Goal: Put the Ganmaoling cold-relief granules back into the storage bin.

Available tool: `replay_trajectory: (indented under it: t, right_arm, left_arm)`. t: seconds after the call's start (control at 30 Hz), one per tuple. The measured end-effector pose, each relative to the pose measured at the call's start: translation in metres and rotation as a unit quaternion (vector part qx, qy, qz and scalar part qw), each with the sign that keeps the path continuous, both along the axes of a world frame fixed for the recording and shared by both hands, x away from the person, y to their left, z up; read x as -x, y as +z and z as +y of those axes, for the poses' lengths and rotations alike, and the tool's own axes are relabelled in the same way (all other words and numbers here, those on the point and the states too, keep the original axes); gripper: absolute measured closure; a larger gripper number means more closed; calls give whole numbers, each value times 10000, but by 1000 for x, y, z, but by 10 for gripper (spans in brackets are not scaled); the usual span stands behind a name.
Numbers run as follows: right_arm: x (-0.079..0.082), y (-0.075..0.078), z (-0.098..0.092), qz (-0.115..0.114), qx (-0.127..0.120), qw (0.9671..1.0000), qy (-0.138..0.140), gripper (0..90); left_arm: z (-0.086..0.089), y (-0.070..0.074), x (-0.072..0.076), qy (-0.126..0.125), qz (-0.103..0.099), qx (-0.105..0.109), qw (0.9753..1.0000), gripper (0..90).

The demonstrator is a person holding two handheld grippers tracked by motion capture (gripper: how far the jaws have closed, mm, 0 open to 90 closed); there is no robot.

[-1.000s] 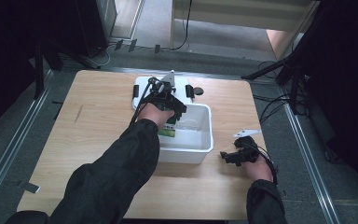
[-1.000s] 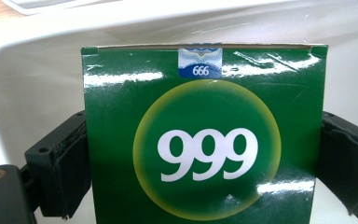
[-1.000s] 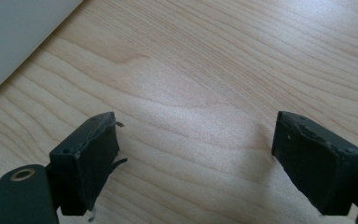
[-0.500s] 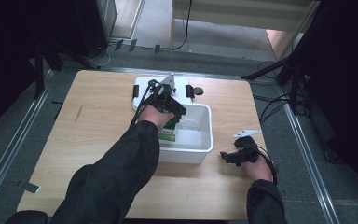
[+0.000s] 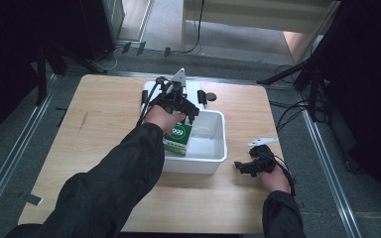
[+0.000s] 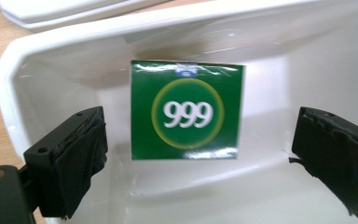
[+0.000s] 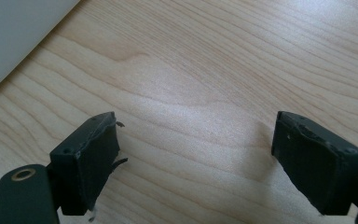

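Observation:
A green box marked "999" [image 5: 178, 137] leans inside the left end of a white plastic bin [image 5: 213, 161] in the middle of the wooden table. My left gripper [image 5: 184, 110] hangs over the bin's far left corner, open. In the left gripper view the box [image 6: 185, 116] stands free against the bin's wall [image 6: 307, 70], beyond the two spread jaws of the left gripper [image 6: 200, 163], and neither jaw touches it. My right gripper [image 5: 244, 166] rests low over bare wood to the right of the bin, open and holding nothing, as the right gripper view [image 7: 196, 163] confirms.
A white lid [image 5: 194, 88] lies flat just behind the bin, with a small black round thing [image 5: 211, 96] beside it. The bin's outer wall [image 7: 14, 37] is close on the right gripper's left. Bare table [image 5: 104, 124] spreads left of the bin.

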State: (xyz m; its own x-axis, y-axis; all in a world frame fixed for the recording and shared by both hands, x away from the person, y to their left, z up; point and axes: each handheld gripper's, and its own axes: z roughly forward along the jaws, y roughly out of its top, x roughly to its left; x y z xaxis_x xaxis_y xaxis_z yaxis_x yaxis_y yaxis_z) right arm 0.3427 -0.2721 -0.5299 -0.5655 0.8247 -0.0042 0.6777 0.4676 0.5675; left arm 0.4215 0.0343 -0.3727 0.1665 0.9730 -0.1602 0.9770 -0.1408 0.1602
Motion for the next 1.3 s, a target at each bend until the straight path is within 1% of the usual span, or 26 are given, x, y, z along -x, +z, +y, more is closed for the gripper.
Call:
replay_trajectory:
  t: [0.07,0.1,0.23,0.27,0.33,0.5,0.57,0.63,0.7,0.73,0.77,0.83,0.87,0.93,1.0,1.03,1.07,1.1,1.13,1.2,1.3]
  right_arm:
    - [0,0,0,-1,2,10000,-4,147]
    - [0,0,0,-4,2,10000,-7,147]
    - [0,0,0,1,0,10000,-6,147]
    - [0,0,0,1,3,10000,-12,147]
    - [0,0,0,4,3,10000,-8,147]
    - [0,0,0,15,4,10000,-19,146]
    - [0,-1,-1,13,4,10000,-11,147]
    - [0,0,-1,11,13,10000,9,146]
    - [0,-1,0,11,1,10000,-4,147]
    - [0,-1,0,19,-1,10000,-10,147]
    - [0,-1,0,11,6,10000,-6,147]
    - [0,0,0,12,6,10000,-9,146]
    - [0,0,-1,10,5,10000,-11,146]
    - [0,-1,-1,9,-5,10000,-3,146]
    - [1,0,-1,15,5,10000,2,146]
    - [1,0,-1,13,1,10000,-2,147]
    - [1,0,0,18,0,10000,-3,146]
    - [1,0,0,15,7,10000,4,146]
    - [1,0,0,13,0,10000,-3,146]
    - [2,-1,0,9,6,10000,10,146]
    - [2,-1,0,19,-3,10000,17,146]
  left_arm:
    - [1,8,2,-64,-34,38,10000,43]
    - [1,12,3,-100,-68,13,9999,43]
    - [7,27,4,-207,-152,24,9997,43]
    - [9,30,4,-251,-119,32,9996,43]
    - [12,36,5,-287,-145,6,9995,43]
    - [27,51,7,-285,-327,35,9991,43]
    - [35,55,7,-266,-375,41,9989,43]
    - [43,57,9,-326,-404,1,9987,43]
    - [50,58,11,-382,-456,-72,9982,43]
    - [54,58,12,-412,-516,-100,9978,43]
    - [57,58,13,-393,-553,-59,9977,43]
    - [66,55,16,-419,-532,35,9977,43]
    - [70,53,17,-424,-518,31,9978,43]
    - [78,48,18,-408,-565,-37,9976,43]
    - [86,43,19,-380,-582,-53,9976,43]
    - [90,40,20,-346,-583,-17,9977,43]
    - [93,39,20,-385,-616,-9,9974,43]
    - [96,37,21,-367,-598,35,9975,43]
    - [100,34,21,-363,-616,5,9974,43]
    - [107,31,22,-386,-667,20,9970,43]
    - [116,24,23,-317,-697,57,9970,43]
